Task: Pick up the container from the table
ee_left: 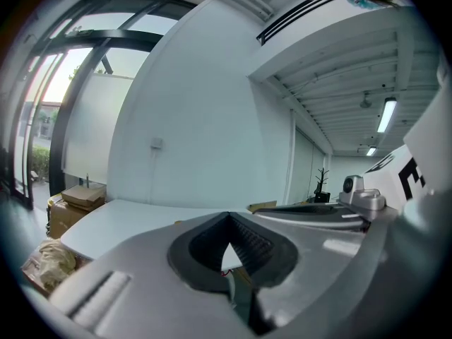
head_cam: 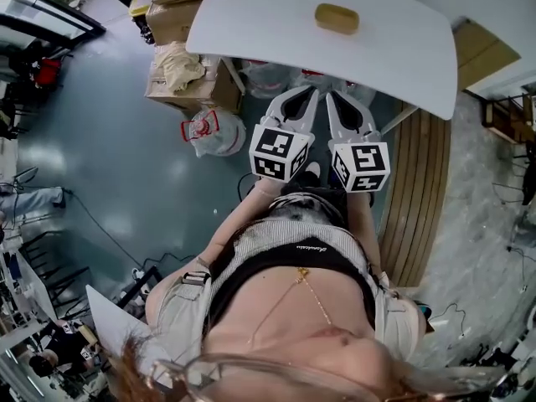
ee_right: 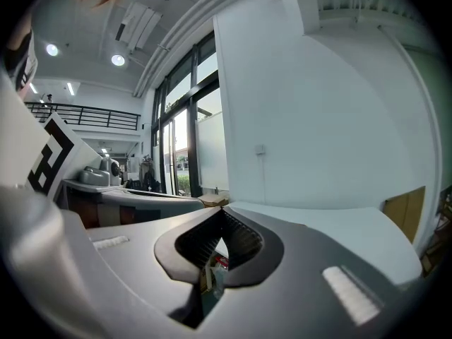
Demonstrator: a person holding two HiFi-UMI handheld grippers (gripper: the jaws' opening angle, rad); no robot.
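- The left gripper (ee_left: pixel 228 216) has its fingers closed tip to tip. Only the hollow behind the ribbed pads is open, and nothing sits in it.
- The right gripper (ee_right: pixel 222 212) is the same: tips together, nothing between them.
- In the head view the two are held side by side in front of the person's waist. They point forward at the near edge of the table (head_cam: pixel 251 23) but stop short of it. This reads as a ready pose, not a reach.
- The container (head_cam: pixel 337 18), a small tan rounded block, lies alone on the white top towards the far side. It is well apart from both grippers, so the pick has not begun.
- Whichever gripper goes for it must, I judge, open first and then reach out across the table.
- Cardboard boxes (head_cam: pixel 176 11) and a plastic bag (head_cam: pixel 213 132) sit on the floor left of the table, clear of the approach.
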